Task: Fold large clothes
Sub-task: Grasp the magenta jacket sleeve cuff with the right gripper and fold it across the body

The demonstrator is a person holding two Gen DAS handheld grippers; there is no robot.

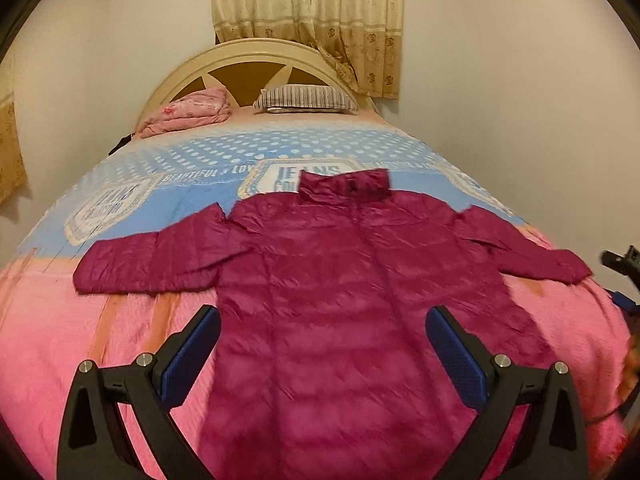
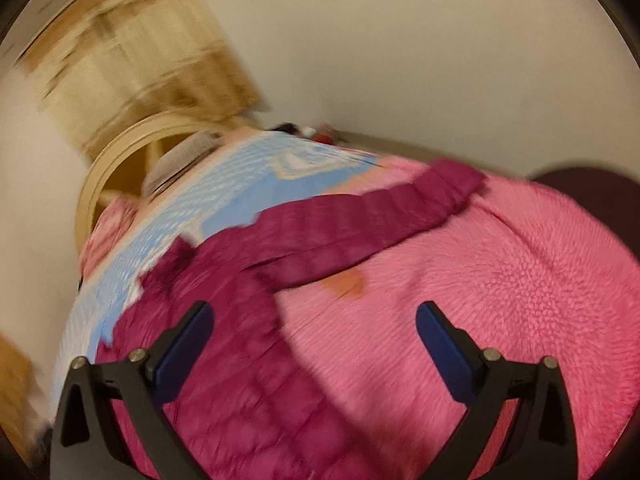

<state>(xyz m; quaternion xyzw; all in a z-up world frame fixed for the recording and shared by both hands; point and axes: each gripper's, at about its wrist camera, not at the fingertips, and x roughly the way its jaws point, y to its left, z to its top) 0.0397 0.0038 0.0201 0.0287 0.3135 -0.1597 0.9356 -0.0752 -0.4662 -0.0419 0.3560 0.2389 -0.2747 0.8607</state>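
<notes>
A magenta quilted jacket (image 1: 352,280) lies flat and face up on the bed, collar toward the headboard, both sleeves spread out to the sides. My left gripper (image 1: 322,320) is open and empty, hovering above the jacket's lower body. My right gripper (image 2: 314,316) is open and empty, above the jacket's right side; this view is blurred. The jacket's body (image 2: 224,320) and right sleeve (image 2: 380,212) show there. The right gripper's tip (image 1: 620,260) shows at the right edge of the left wrist view.
The bed has a pink and blue cover (image 1: 80,340). A folded pink quilt (image 1: 188,112) and a striped pillow (image 1: 306,98) lie by the cream headboard (image 1: 240,56). Curtains (image 1: 312,12) hang behind. White walls stand close on both sides.
</notes>
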